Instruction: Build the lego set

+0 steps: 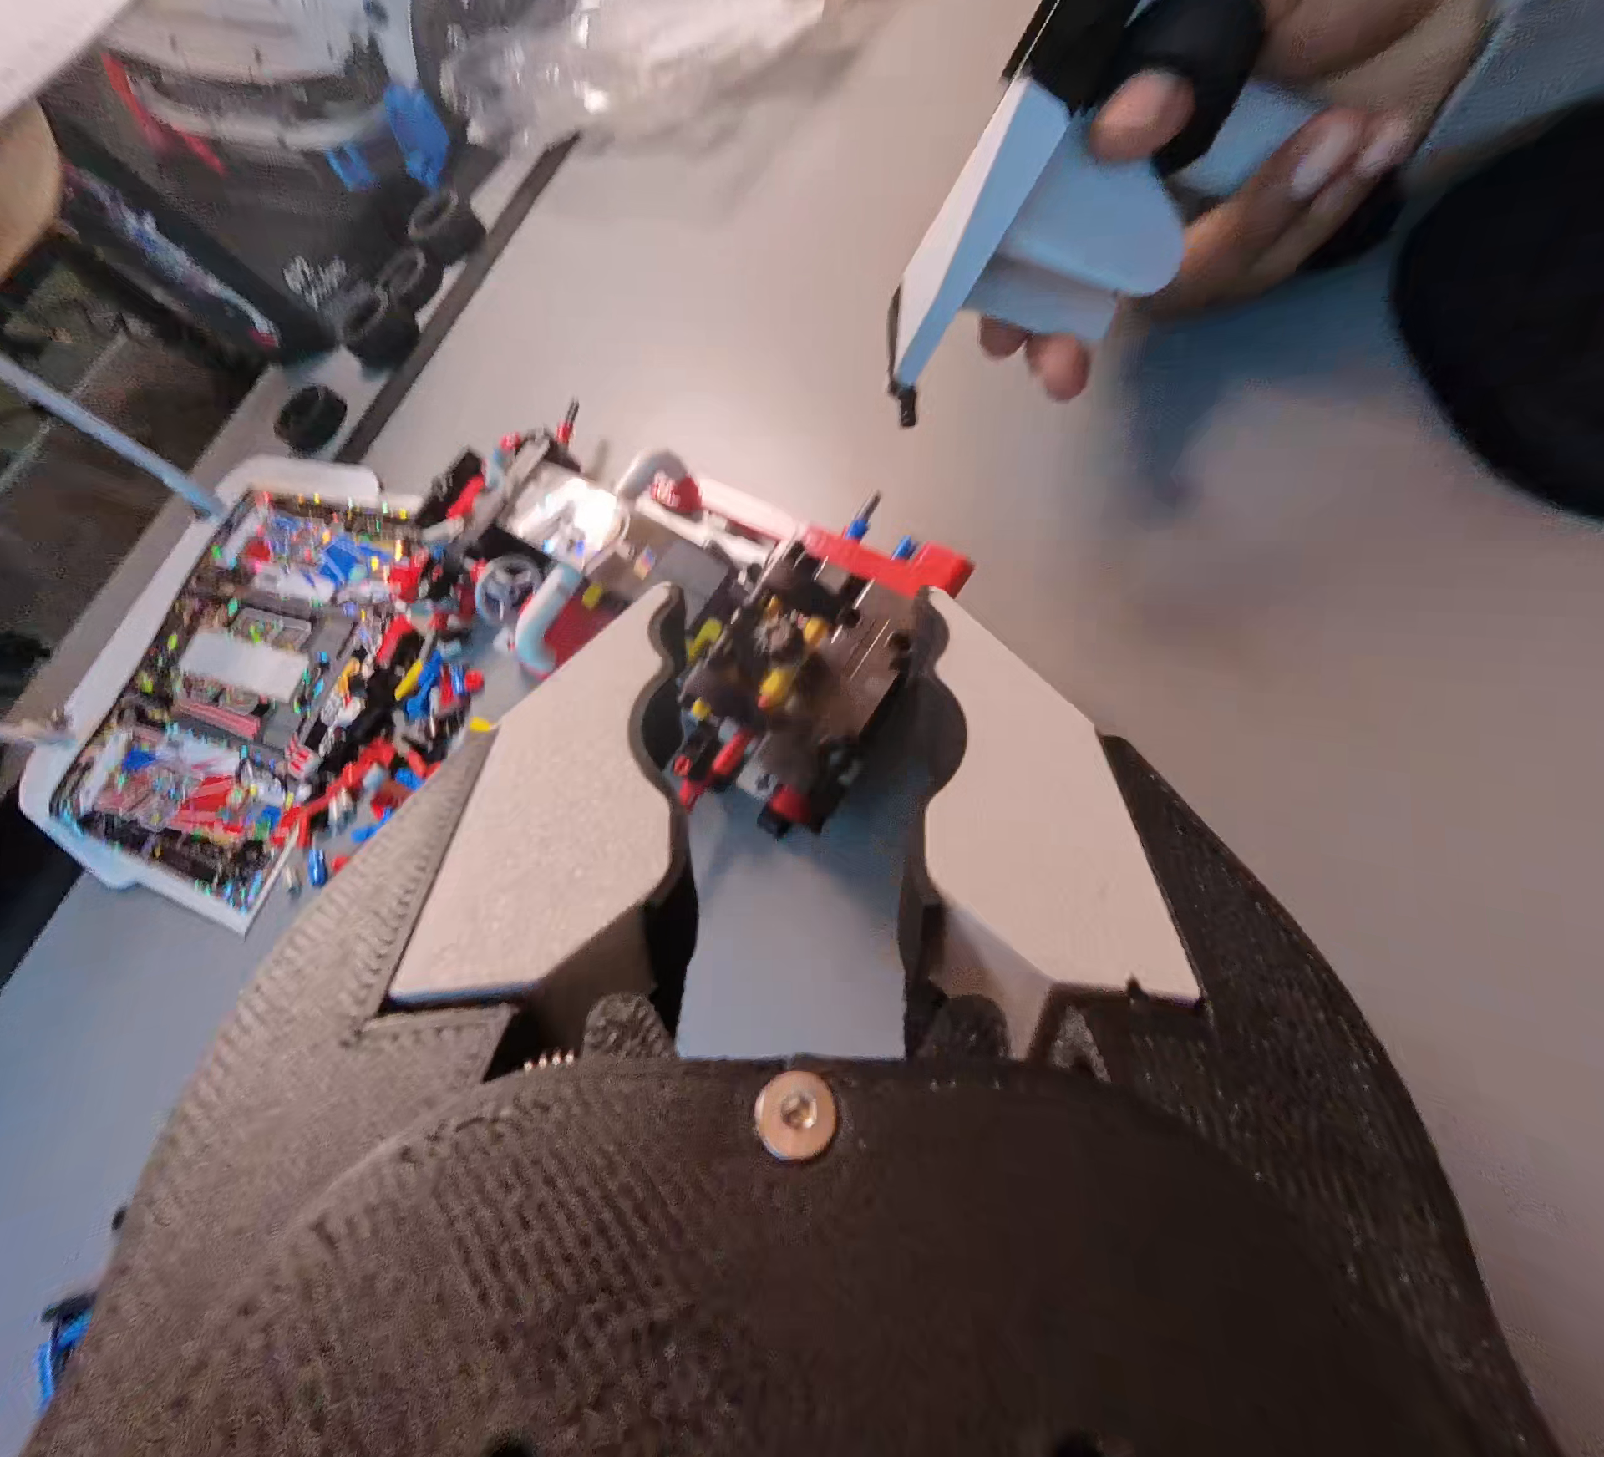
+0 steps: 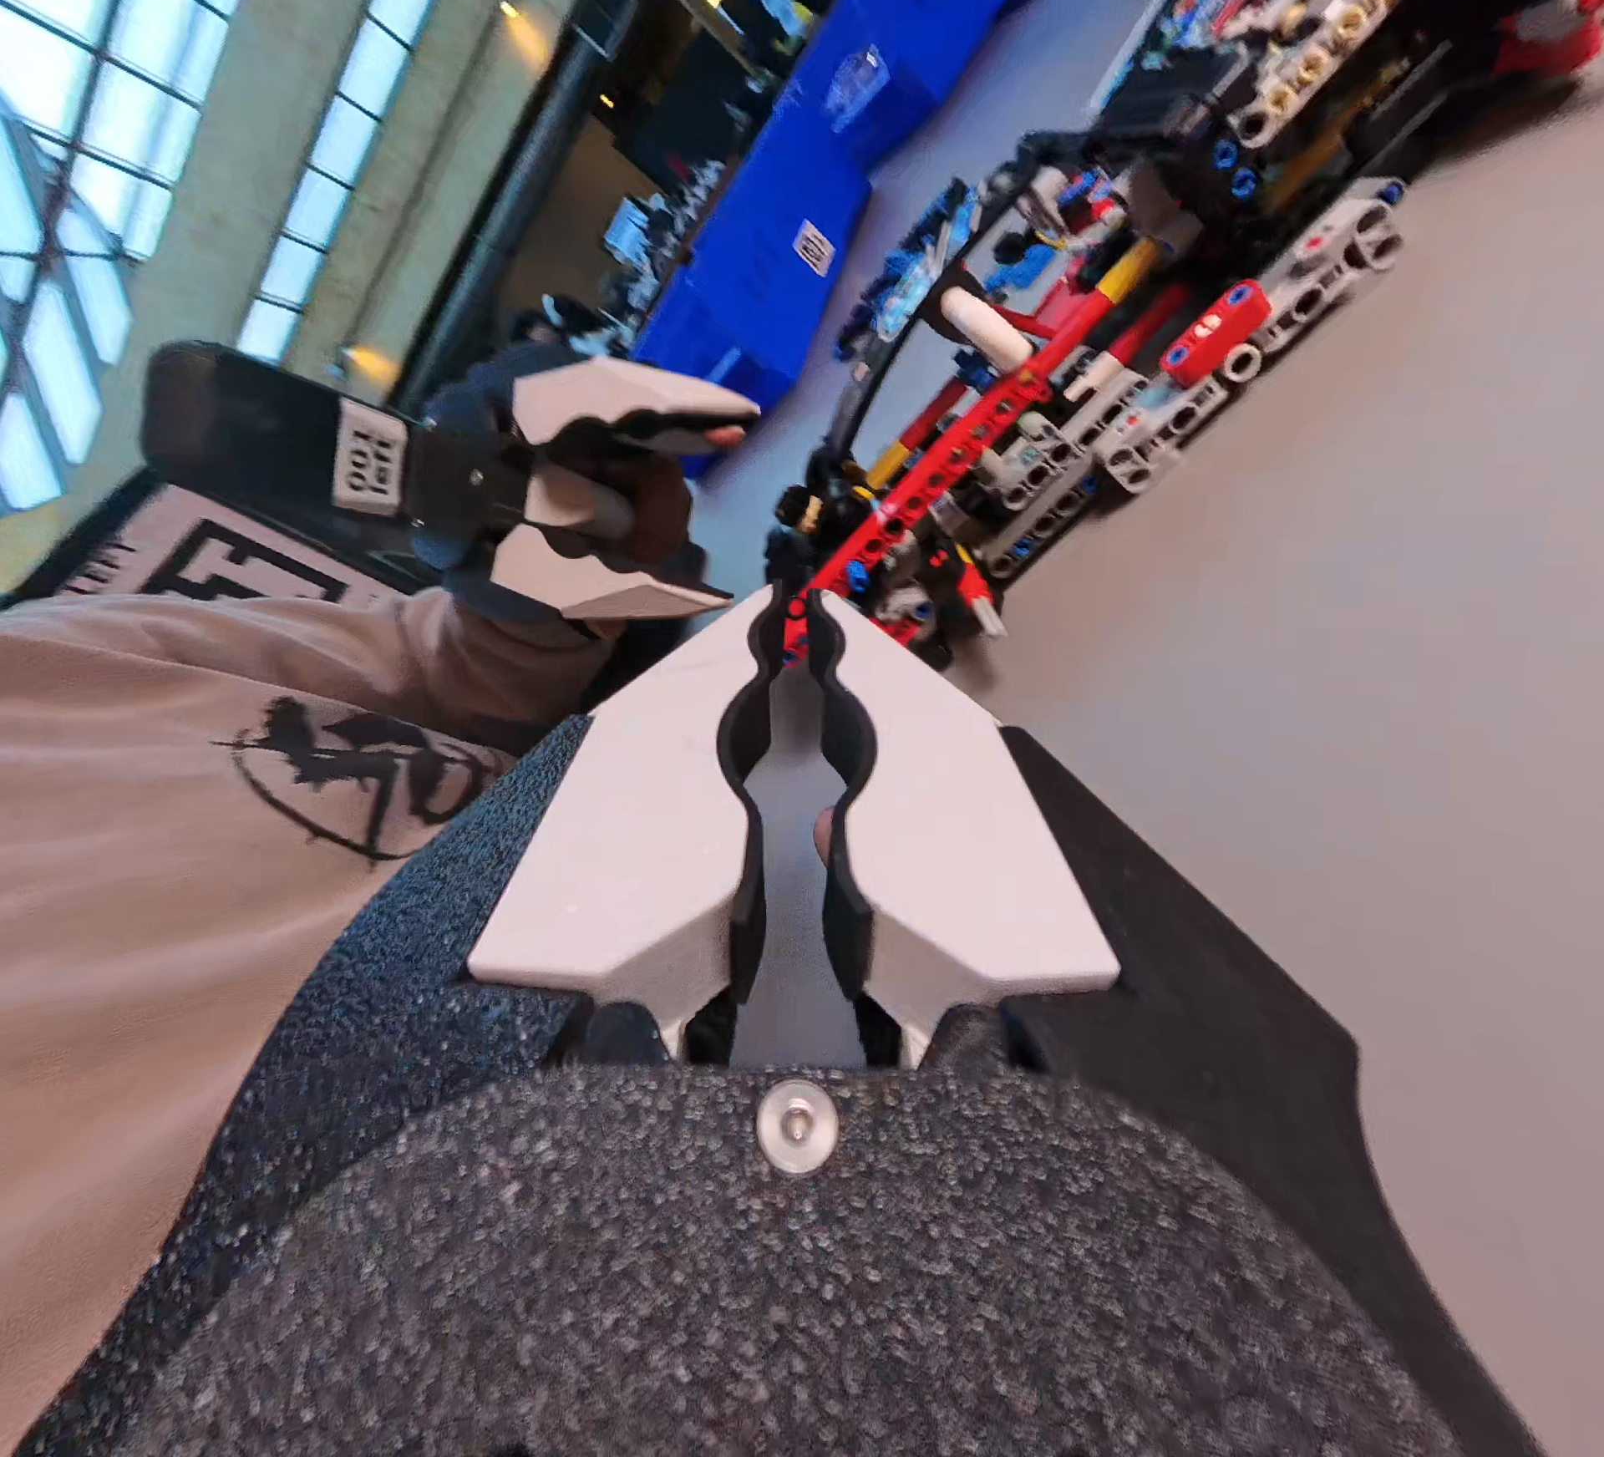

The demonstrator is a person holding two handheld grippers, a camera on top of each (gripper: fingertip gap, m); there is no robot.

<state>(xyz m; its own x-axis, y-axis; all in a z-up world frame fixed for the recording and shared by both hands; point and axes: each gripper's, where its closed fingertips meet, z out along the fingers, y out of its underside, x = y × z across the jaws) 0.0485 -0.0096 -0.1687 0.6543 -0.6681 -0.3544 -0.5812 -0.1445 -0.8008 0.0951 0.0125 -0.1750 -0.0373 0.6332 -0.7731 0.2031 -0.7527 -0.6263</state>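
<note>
Looked like a big open workshop or loft-style space: tall gridded windows (image 2: 113, 139), stacked blue bins (image 2: 833, 139), and a long grey table (image 1: 1215, 721) covered in loose bricks (image 1: 382, 730) beside a lego set box (image 1: 217, 139).

Left tongs (image 1: 803, 664) spread wide apart, angled downward. Right tongs (image 2: 792, 608) nearly closed, a narrow gap between their tips, gripped by a hand (image 1: 1285, 113).

Right gripper (image 2: 794, 599) is sitting nearly closed, a narrow gap showing between its jaws, tips at the red beam (image 2: 933, 465) of the lego assembly (image 2: 1085, 365) lying on the grey table (image 2: 1302, 721). Left gripper (image 2: 738, 504) is hovering open just to the left, near the assembly.
</note>
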